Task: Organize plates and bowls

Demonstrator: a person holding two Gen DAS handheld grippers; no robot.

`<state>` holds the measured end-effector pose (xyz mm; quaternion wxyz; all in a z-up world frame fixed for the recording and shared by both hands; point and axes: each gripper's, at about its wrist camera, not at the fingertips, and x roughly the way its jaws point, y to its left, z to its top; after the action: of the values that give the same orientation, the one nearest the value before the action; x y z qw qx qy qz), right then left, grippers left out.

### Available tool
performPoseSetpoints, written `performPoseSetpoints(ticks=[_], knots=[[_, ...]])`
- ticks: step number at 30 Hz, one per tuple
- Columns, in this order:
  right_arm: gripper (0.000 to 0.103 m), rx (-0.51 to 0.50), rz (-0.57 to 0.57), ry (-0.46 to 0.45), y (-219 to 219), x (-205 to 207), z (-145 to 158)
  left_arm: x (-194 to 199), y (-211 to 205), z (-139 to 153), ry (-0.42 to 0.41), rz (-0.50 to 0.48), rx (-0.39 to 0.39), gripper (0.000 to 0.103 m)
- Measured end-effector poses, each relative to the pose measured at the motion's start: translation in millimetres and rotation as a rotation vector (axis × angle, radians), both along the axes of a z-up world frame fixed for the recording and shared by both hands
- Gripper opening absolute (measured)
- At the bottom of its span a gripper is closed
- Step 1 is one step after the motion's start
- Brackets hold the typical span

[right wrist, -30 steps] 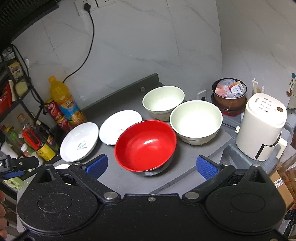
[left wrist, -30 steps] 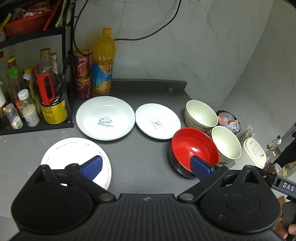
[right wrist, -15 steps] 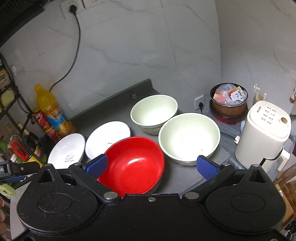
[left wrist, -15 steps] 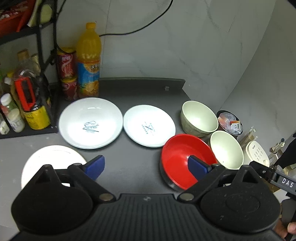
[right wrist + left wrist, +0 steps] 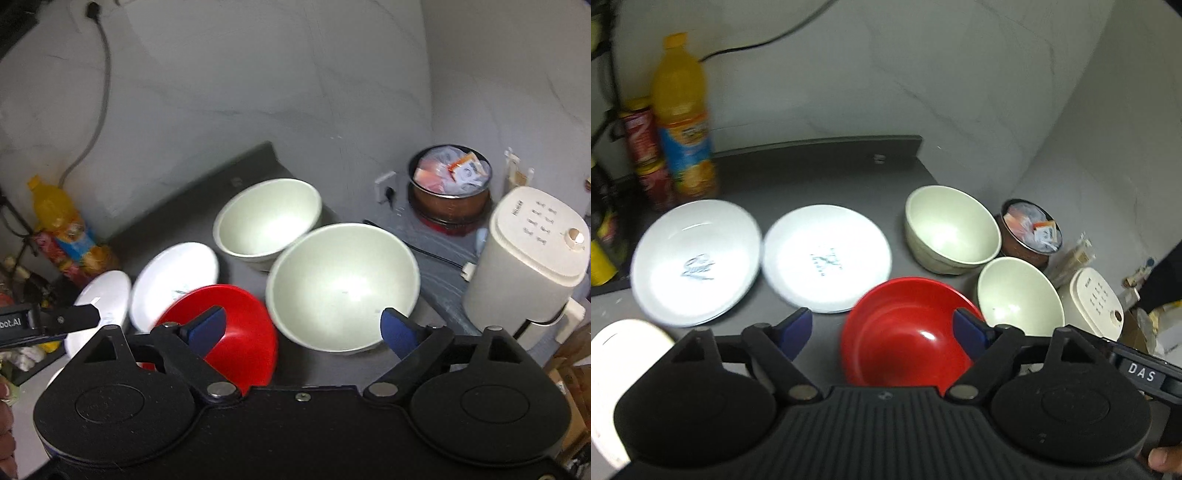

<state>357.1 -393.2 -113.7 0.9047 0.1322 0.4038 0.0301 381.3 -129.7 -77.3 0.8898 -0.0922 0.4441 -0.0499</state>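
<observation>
On the dark counter sit a red bowl (image 5: 905, 332) (image 5: 240, 332), a far cream bowl (image 5: 951, 232) (image 5: 267, 221) and a near cream bowl (image 5: 1019, 295) (image 5: 343, 284). Two white plates with print, a large plate (image 5: 694, 258) (image 5: 107, 299) and a smaller plate (image 5: 827, 258) (image 5: 173, 280), lie to their left. A third white plate (image 5: 620, 354) is at the left edge. My left gripper (image 5: 884, 330) is open above the red bowl. My right gripper (image 5: 303, 326) is open, straddling the gap between the red bowl and the near cream bowl. Nothing is held.
An orange juice bottle (image 5: 683, 122) (image 5: 59, 214) and red cans (image 5: 642, 144) stand at the back left beside a rack. Right of the counter are a pot of packets (image 5: 1032, 229) (image 5: 450, 177) and a white appliance (image 5: 1093, 299) (image 5: 528, 258). A wall runs behind.
Both grippers have swung right and moved closer to the bowls. The rack has slid out of the left view; the near cream bowl now fills the middle of the right view.
</observation>
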Motion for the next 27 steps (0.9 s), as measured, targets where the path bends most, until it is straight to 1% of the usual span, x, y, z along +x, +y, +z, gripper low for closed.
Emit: performPoseSetpoints(ticks=[3, 5, 7, 8, 10, 11, 13, 15, 17, 19, 20, 23, 25, 27], knots=[[0.088, 0.001, -0.033, 0.04, -11, 11, -12, 17, -14, -9, 0.028, -0.021, -0.005, 0.074], [0.083, 0.009, -0.052, 0.062, -18, 17, -19, 27, -24, -14, 0.039, -0.041, -0.006, 0.072], [0.076, 0.011, -0.057, 0.073, -23, 22, -25, 39, -37, -19, 0.046, -0.064, -0.008, 0.068], [0.075, 0.01, -0.062, 0.08, -26, 25, -29, 44, -43, -22, 0.048, -0.073, -0.007, 0.066], [0.07, 0.006, -0.074, 0.099, -30, 29, -36, 54, -55, -27, 0.058, -0.089, -0.007, 0.059], [0.069, 0.003, -0.08, 0.107, -33, 32, -39, 60, -60, -30, 0.063, -0.096, -0.01, 0.058], [0.062, 0.01, -0.088, 0.122, -37, 35, -47, 69, -71, -37, 0.072, -0.111, -0.018, 0.053], [0.058, 0.023, -0.084, 0.14, -42, 39, -54, 76, -81, -43, 0.073, -0.128, -0.019, 0.049], [0.058, 0.025, -0.085, 0.148, -44, 41, -59, 83, -91, -50, 0.085, -0.137, -0.02, 0.046], [0.058, 0.018, -0.091, 0.157, -47, 44, -64, 89, -98, -57, 0.1, -0.141, -0.025, 0.041], [0.057, 0.018, -0.093, 0.161, -49, 46, -66, 92, -101, -61, 0.104, -0.146, -0.028, 0.04], [0.049, 0.025, -0.08, 0.173, -53, 51, -73, 100, -112, -69, 0.111, -0.159, -0.028, 0.036], [0.042, 0.029, -0.077, 0.178, -56, 55, -77, 106, -119, -75, 0.117, -0.169, -0.027, 0.033], [0.039, 0.038, -0.08, 0.18, -60, 58, -80, 112, -124, -81, 0.132, -0.172, -0.024, 0.029]])
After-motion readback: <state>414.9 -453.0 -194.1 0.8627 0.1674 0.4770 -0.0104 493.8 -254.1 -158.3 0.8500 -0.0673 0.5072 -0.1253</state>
